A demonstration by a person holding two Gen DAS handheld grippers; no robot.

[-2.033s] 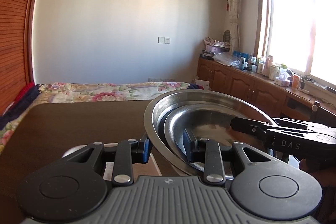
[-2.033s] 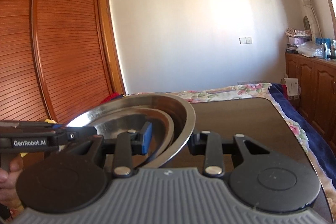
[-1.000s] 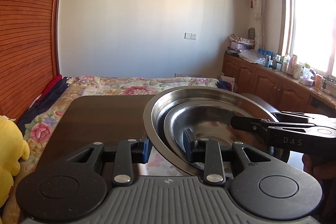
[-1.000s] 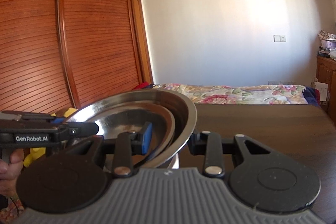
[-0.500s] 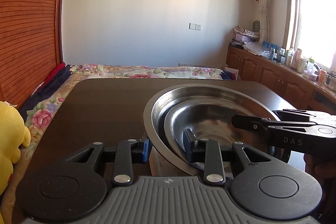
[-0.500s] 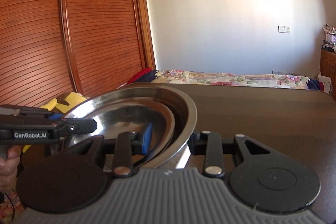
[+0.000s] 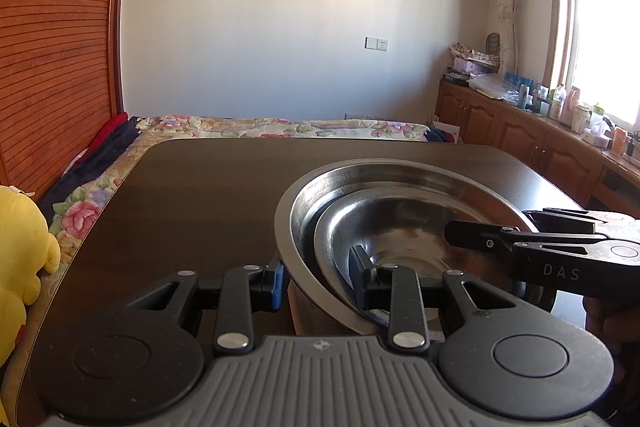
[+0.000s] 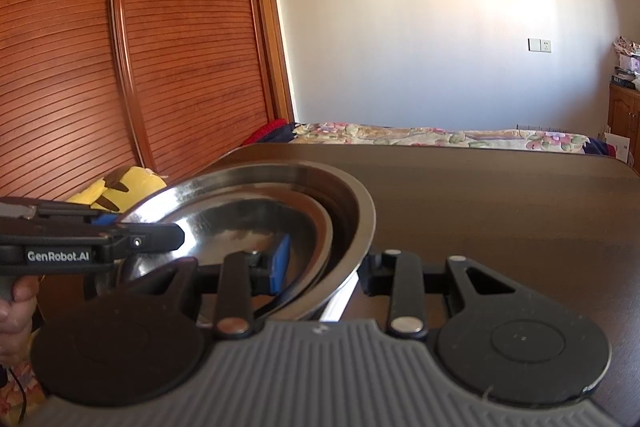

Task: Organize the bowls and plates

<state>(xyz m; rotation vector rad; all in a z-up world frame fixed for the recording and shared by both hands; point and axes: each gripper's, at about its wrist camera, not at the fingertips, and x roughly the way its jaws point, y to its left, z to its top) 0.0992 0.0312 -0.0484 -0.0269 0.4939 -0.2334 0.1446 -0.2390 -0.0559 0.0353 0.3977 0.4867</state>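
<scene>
left gripper "GenRobot.AI", right gripper "DAS"; both clamp steel bowls

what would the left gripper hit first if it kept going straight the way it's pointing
Nothing new at once: the left gripper is already clamped on the near rim of the stacked steel bowls. Pushed on, it would likely drive them into the dark table ahead; depth is unclear.

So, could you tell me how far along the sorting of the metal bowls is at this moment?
Done: the smaller steel bowl already sits nested inside the larger steel bowl. In hand: the left gripper and the right gripper each clamp the stack's rim from opposite sides. Left: setting the pair down, probably on the dark wooden table; whether the stack touches it cannot be told.
</scene>
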